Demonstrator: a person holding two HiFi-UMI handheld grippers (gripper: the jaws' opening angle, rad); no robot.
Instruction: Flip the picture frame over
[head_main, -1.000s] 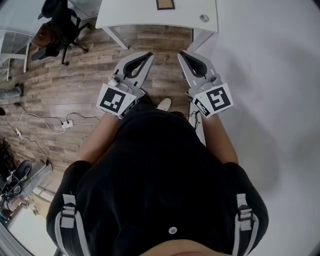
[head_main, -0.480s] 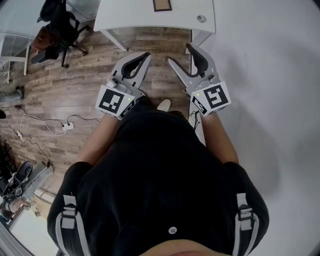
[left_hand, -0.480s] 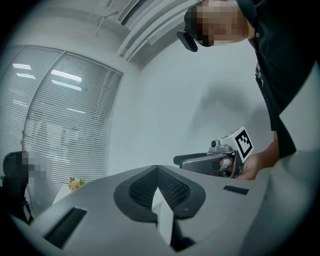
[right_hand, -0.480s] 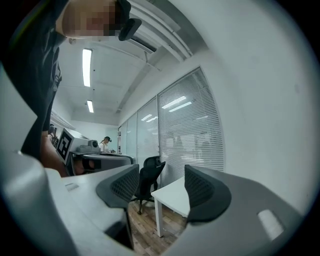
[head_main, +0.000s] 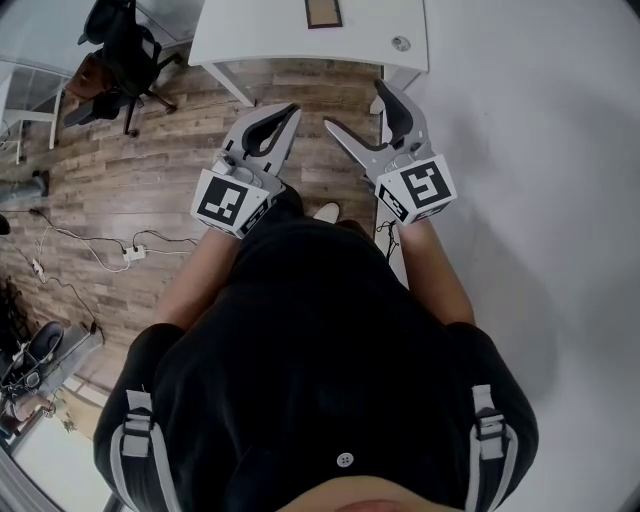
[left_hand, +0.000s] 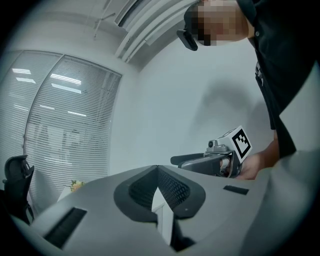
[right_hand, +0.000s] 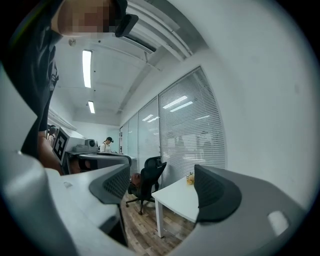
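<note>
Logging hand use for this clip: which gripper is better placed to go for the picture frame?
Right, probably. The right gripper has just been opening its jaws, nothing between them; the left gripper is shut. Both hang about equally short of the picture frame on the white table.

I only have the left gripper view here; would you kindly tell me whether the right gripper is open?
Observer: Yes, the right gripper has just been opening; its jaws stand wide apart with nothing between them.
Operator: Thank you. Where is the picture frame?
Observer: The head view shows the picture frame lying on the white table; nothing touches it.
Operator: Is anything beside it?
Observer: A small round thing lies near the table's right edge; I cannot tell what it is.
</note>
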